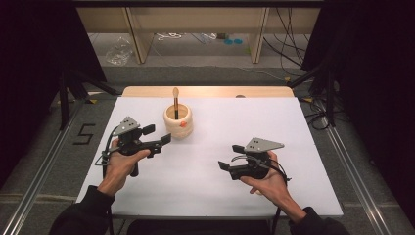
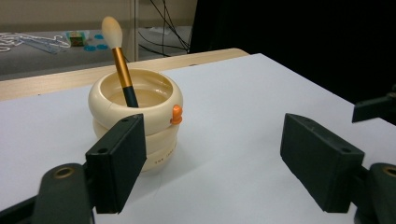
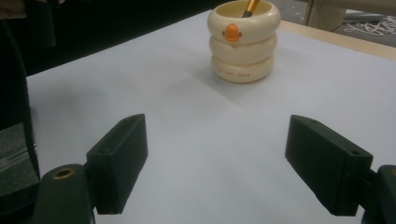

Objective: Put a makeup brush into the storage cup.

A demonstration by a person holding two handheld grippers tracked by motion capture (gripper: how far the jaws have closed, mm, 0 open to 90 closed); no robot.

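From the high view, a cream ringed cup (image 1: 178, 121) stands on the white desk (image 1: 215, 186) toward its far side, left of the middle, with a brush (image 1: 175, 102) standing in it, soft tip up. The left gripper (image 1: 157, 137) is held just beside the cup, on its left, jaws wide apart and holding nothing. The right gripper (image 1: 231, 157) hovers over the desk well apart from the cup, on the near right, jaws likewise spread wide and empty.

In the left gripper view, the cup (image 2: 140, 116) sits close ahead, partly behind the left jaw, not touched. The brush (image 2: 120, 60) leans in it, gold and dark handle, pale tip at the top.

In the right gripper view, the cup (image 3: 243, 42) stands farther off, beyond the open jaws, an orange mark on its top ring, with bare desk (image 3: 210, 140) between the jaws.
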